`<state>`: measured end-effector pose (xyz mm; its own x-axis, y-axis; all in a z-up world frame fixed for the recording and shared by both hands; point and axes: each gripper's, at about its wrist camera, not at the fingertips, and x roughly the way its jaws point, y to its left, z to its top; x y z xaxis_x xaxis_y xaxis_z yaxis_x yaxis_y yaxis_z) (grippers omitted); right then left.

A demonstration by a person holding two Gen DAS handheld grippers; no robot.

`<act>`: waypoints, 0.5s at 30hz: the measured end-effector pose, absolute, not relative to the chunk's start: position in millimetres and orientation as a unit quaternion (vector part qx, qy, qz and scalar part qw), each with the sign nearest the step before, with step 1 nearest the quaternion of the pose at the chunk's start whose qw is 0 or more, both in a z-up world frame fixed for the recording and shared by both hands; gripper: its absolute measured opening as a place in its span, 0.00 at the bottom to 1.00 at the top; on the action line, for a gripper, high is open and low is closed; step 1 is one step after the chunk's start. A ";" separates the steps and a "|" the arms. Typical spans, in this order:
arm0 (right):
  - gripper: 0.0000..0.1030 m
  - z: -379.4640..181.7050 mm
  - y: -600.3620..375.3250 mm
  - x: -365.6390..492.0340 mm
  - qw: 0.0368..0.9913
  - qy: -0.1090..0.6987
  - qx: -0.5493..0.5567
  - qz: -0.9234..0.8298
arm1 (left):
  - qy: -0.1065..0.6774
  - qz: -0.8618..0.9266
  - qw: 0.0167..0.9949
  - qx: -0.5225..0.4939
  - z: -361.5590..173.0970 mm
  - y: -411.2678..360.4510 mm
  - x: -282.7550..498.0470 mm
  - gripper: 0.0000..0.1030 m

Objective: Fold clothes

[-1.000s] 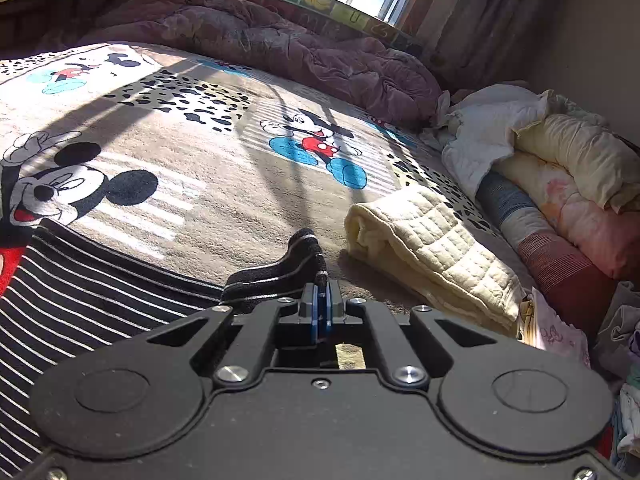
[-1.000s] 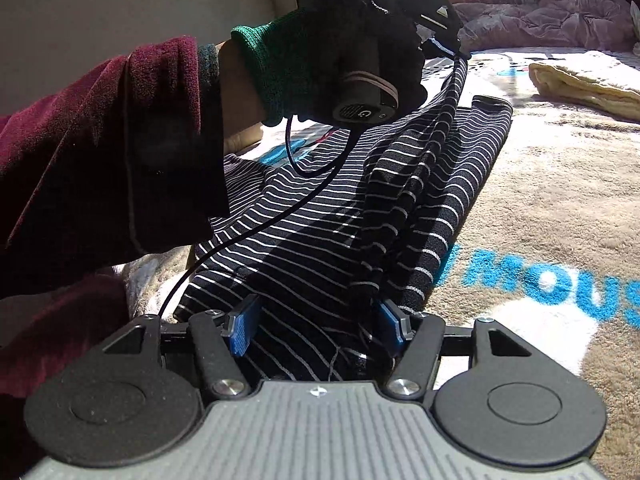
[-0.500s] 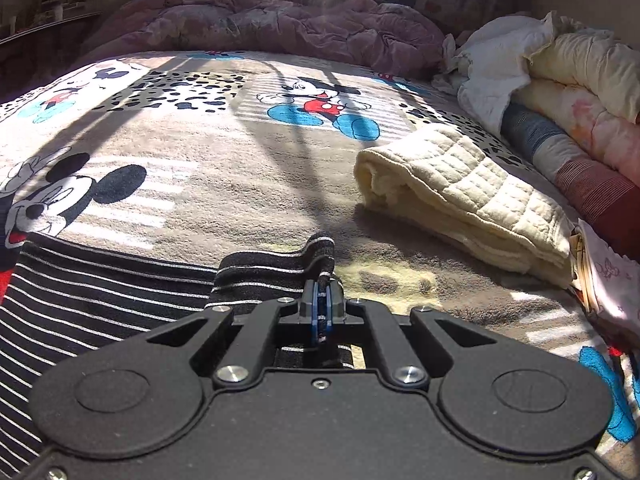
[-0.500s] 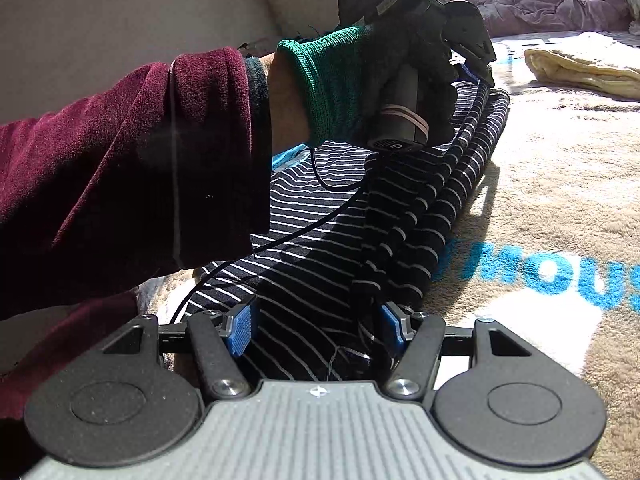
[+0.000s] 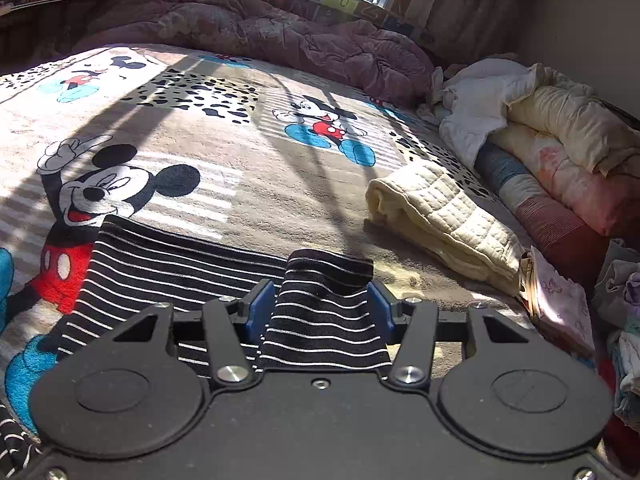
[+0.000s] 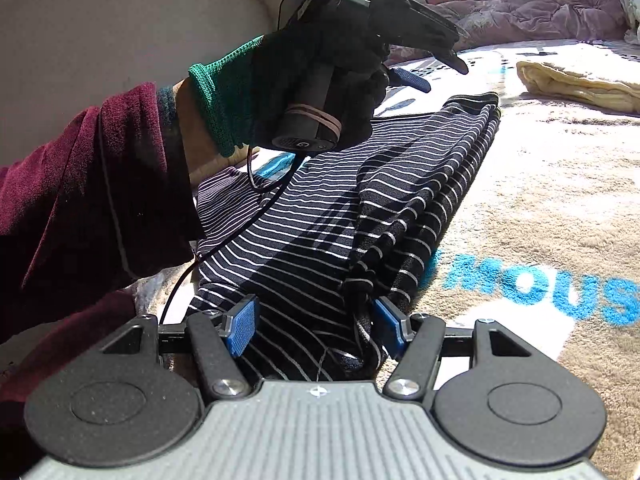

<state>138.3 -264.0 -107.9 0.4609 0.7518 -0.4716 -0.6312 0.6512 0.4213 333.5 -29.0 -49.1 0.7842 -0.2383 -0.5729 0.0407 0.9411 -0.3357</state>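
Striped top [image 5: 160, 264] lying folded on the blanket [image 5: 260, 184].
Left gripper [image 5: 320, 304] jaws opening, a striped fold loose between them; right gripper [image 6: 316, 324] open astride the top's near end.

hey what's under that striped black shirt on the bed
The striped shirt lies on a Mickey Mouse blanket; a printed Mickey's red shorts show at its edge. The rest of the print beneath is covered.

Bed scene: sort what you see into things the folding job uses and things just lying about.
Part of the job:
- striped garment, laid flat, one end between the opening left tongs
- right tongs, open over its other end
- left hand holding the left tongs

Just lying about:
- cream quilted blanket
- purple comforter
- rolled bedding pile
- Mickey bedspread underneath
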 end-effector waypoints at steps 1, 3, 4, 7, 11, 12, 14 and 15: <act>0.61 -104.3 -270.5 135.3 0.853 0.316 0.099 0.403 | 0.320 -0.079 0.930 -0.162 -50.4 -18.4 324.4 0.49; 0.61 -98.2 -281.6 131.6 0.861 0.299 0.117 0.394 | 0.322 -0.094 0.925 -0.181 -60.3 5.7 301.0 0.49; 0.60 -95.7 -285.4 131.3 0.865 0.288 0.129 0.390 | 0.324 -0.099 0.922 -0.189 -66.2 15.6 291.4 0.49; 0.56 -94.0 -282.1 132.6 0.875 0.271 0.144 0.374 | 0.332 -0.115 0.910 -0.221 -88.4 35.1 278.2 0.49; 0.47 -105.1 -261.6 141.8 0.883 0.295 0.131 0.342 | 0.336 -0.145 0.880 -0.302 -116.4 54.8 273.5 0.46; 0.45 -109.2 -256.5 144.4 0.883 0.304 0.128 0.334 | 0.348 -0.156 0.865 -0.326 -122.3 57.5 277.5 0.46; 0.44 -113.6 -249.4 145.9 0.884 0.315 0.124 0.323 | 0.362 -0.165 0.849 -0.347 -125.9 58.0 280.5 0.44; 0.42 -115.1 -246.8 145.4 0.885 0.317 0.122 0.320 | 0.367 -0.169 0.841 -0.361 -127.1 58.7 281.0 0.44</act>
